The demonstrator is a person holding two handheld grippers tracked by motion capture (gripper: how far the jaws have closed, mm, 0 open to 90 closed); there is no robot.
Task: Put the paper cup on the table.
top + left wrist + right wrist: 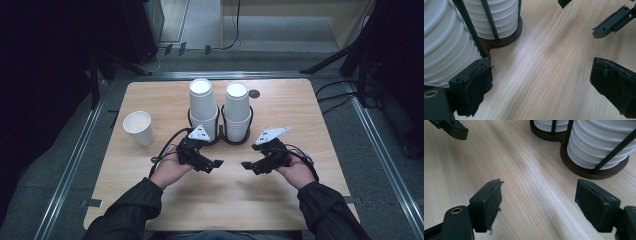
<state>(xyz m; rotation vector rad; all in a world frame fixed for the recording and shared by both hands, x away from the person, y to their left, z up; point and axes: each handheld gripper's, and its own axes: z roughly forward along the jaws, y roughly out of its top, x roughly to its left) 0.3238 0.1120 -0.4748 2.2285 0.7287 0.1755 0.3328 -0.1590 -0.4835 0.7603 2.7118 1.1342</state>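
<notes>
We hold the left tongs (216, 164) just in front of the cup holder (220, 137), jaws spread wide with nothing between them, and the left gripper view shows the same tongs (541, 82) released over bare wood, one padded jaw close beside the holder's dark round base (499, 41). Our right tongs (246, 165) sit level with them, also in front of the holder and a little to its right, jaws likewise parted and empty; in the right gripper view these tongs (537, 202) frame only wood grain, with the holder base (589, 171) ahead. The two tips face each other, near but apart. The holder carries two stacks of white paper cups side by side, the left stack (202, 107) and the right stack (236, 110), each ringed by thin black uprights. A single white paper cup (139, 127) stands upright well to the left of the holder, on the light wooden tabletop (225, 200). Behind the holder, a small dark round disc (254, 93) lies on the tabletop
</notes>
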